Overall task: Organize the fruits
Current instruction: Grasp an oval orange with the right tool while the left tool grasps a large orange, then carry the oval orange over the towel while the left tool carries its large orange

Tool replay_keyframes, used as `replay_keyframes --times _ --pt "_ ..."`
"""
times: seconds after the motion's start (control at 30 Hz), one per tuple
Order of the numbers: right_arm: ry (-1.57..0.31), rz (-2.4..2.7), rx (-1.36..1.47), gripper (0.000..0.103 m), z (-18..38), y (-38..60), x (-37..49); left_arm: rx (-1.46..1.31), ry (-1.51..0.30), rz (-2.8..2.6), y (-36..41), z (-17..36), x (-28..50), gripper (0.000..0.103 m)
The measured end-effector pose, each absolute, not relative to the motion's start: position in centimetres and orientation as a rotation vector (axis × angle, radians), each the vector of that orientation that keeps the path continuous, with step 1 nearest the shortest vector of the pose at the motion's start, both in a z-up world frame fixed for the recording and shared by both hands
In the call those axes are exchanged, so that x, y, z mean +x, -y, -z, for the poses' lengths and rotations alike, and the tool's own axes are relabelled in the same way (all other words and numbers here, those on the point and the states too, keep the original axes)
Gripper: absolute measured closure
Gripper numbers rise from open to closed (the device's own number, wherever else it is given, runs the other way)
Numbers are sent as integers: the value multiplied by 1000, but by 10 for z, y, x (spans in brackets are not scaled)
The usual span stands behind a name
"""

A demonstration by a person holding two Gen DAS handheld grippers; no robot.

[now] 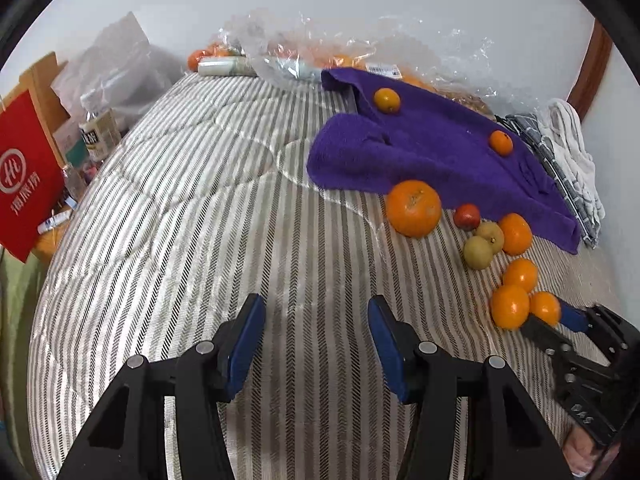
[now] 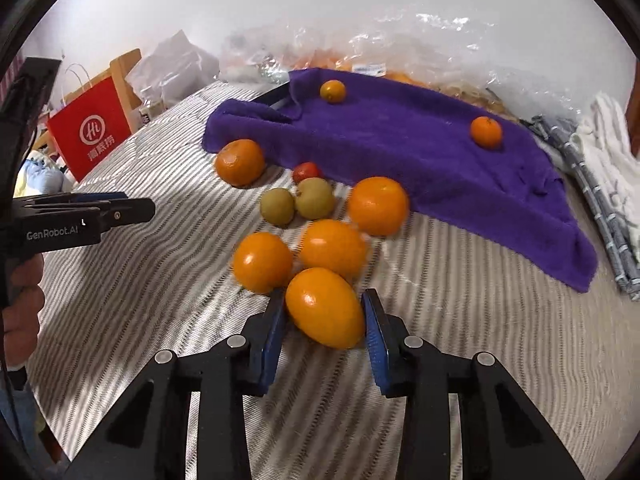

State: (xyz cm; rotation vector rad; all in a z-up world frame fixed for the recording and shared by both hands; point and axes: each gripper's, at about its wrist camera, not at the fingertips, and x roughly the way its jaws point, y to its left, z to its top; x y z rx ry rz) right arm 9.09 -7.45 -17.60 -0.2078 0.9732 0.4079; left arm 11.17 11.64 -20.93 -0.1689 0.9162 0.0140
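My right gripper (image 2: 325, 316) is shut on an orange (image 2: 325, 307) low over the striped bed cover (image 2: 460, 340); in the left wrist view this gripper (image 1: 560, 316) holds that orange (image 1: 545, 307). Beside it lie several oranges (image 2: 334, 249), two green-brown fruits (image 2: 277, 206) and a small red fruit (image 2: 306, 171). A large orange (image 1: 413, 208) lies by the purple towel (image 1: 432, 148), which carries two small oranges (image 1: 387, 100). My left gripper (image 1: 316, 344) is open and empty over bare cover, left of the fruit; its side shows in the right wrist view (image 2: 120, 210).
Clear plastic bags (image 1: 304, 48) with more oranges lie along the far wall. A folded checked cloth (image 1: 568, 168) lies at the right. A red paper bag (image 1: 24, 176), bottles and a wooden chair stand off the bed's left edge.
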Motion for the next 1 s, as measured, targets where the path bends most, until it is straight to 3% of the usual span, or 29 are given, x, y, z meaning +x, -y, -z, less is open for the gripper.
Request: replay_keyframes --times 0.47,1.0 --pt "-927 -175 -109 66 166 175 121 -229 -968 106 -88 194 134 53" --pt "-977 -78 -51 66 181 194 141 -188 -872 52 -69 205 176 51"
